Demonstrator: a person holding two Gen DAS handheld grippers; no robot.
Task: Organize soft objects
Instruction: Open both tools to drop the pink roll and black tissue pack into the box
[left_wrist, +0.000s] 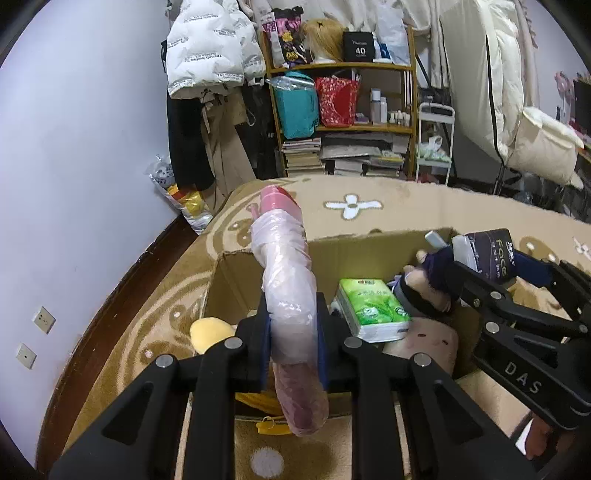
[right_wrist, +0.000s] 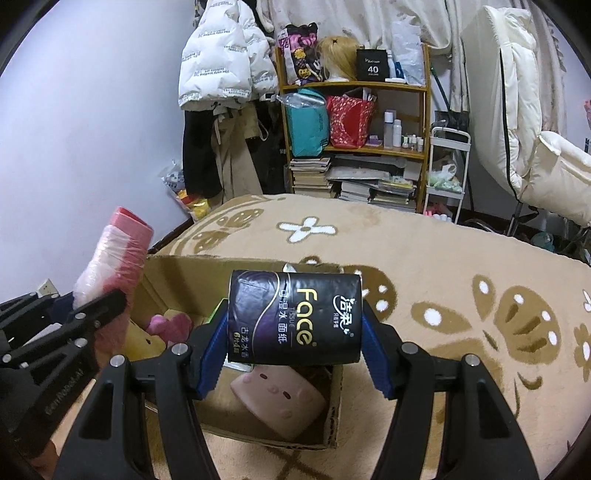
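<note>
Cardboard box (right_wrist: 177, 280) sits open on the beige blanket (right_wrist: 443, 266) with brown and white flower shapes, and both my claws are above it. My left claw (left_wrist: 293, 347) pinches a long pink roll (left_wrist: 288, 280) wrapped in thin clear plastic; the roll stands nearly upright, tilted a little, with its darker lower end hanging below the fingers over the near edge of the box. My right claw (right_wrist: 295, 332) pinches a black tissue pack (right_wrist: 293, 317) with gold "Face" letters, held between the blue pads (right_wrist: 212, 339) over the box opening. The pack looks soft and slightly dented at its sides. Inside the box I see a green tissue pack (left_wrist: 373, 308), a pale pink plush cushion (right_wrist: 280, 402) with small dots, a bright pink plush (right_wrist: 170, 323) and a yellow plush (left_wrist: 210, 332). Behind the bed is a wooden shelf (right_wrist: 369, 86) with bags and books.
</note>
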